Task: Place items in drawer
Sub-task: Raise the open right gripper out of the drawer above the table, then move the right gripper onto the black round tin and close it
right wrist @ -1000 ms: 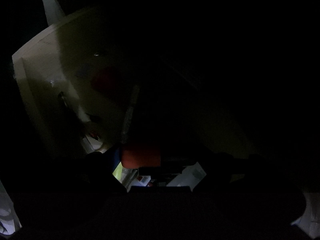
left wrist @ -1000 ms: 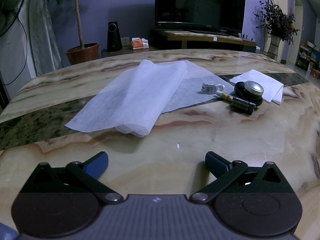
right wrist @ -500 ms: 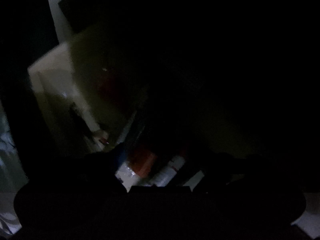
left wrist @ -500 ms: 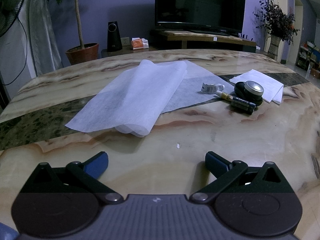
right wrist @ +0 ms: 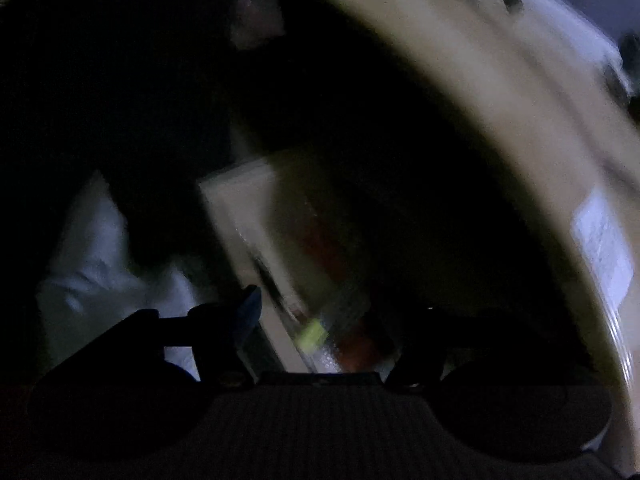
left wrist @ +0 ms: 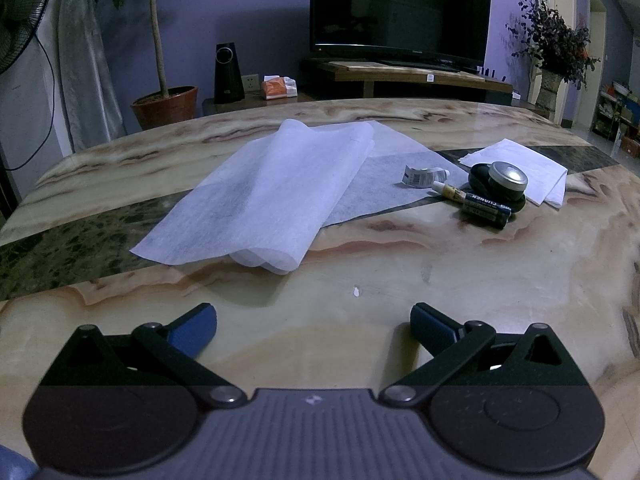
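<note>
In the left wrist view my left gripper (left wrist: pixel 314 322) rests open low over the marble table (left wrist: pixel 460 280), nothing between its blue fingers (left wrist: pixel 192 328). Far right on the table lie a round tin (left wrist: pixel 508 178), two batteries (left wrist: pixel 486 206), a small tube (left wrist: pixel 446 190) and a crumpled label (left wrist: pixel 418 174). The right wrist view is dark and blurred. My right gripper (right wrist: pixel 332 320) hangs above the open pale drawer (right wrist: pixel 240 208), its jaws apart with nothing gripped. Inside the drawer I make out a red item (right wrist: pixel 356 348) and a yellow-green one (right wrist: pixel 312 334).
Large white tissue sheets (left wrist: pixel 264 196) cover the table's middle, and a folded one (left wrist: pixel 532 164) lies under the tin. Beyond are a TV (left wrist: pixel 400 4), a potted plant (left wrist: pixel 164 104) and a fan (left wrist: pixel 20 16). The table's curved edge (right wrist: pixel 500 100) arcs over the drawer.
The right gripper has risen and tilted away from the drawer, bringing the table's edge into view. The left gripper and the table items have not moved.
</note>
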Demonstrator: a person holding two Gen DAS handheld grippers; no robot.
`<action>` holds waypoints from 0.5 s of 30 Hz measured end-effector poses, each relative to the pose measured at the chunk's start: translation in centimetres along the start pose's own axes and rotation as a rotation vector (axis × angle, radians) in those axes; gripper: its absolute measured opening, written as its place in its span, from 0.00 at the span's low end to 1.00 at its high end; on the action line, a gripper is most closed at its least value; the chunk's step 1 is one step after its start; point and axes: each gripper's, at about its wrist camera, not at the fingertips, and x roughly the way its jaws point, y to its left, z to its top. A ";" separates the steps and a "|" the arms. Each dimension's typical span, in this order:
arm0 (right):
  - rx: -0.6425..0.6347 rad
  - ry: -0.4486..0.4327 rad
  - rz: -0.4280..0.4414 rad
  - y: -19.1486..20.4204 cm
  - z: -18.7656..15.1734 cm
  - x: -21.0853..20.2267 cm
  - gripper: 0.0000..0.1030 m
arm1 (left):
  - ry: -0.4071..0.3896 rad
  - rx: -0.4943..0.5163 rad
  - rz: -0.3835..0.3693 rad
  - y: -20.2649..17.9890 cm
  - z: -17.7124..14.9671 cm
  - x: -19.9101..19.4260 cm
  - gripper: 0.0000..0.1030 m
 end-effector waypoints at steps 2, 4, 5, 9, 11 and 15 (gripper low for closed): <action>0.026 -0.123 0.035 -0.6 0.9 -2.6 0.66 | 0.000 0.000 0.000 0.0 0.0 0.0 1.00; 0.068 -0.228 0.020 -1.9 1.5 -4.9 0.66 | 0.000 0.000 0.000 0.0 0.0 0.0 1.00; 0.098 -0.286 0.016 -2.5 1.6 -5.5 0.67 | 0.000 0.000 0.000 0.0 0.0 0.0 1.00; 0.222 -0.535 -0.141 -6.6 2.4 -10.3 0.68 | 0.000 0.000 0.000 0.0 0.0 0.0 1.00; 0.276 -0.613 -0.223 -8.5 2.8 -11.2 0.67 | 0.000 0.000 0.000 0.0 0.0 0.0 1.00; 0.316 -0.605 -0.376 -11.7 4.1 -10.9 0.67 | 0.000 0.000 0.000 0.0 0.0 0.0 1.00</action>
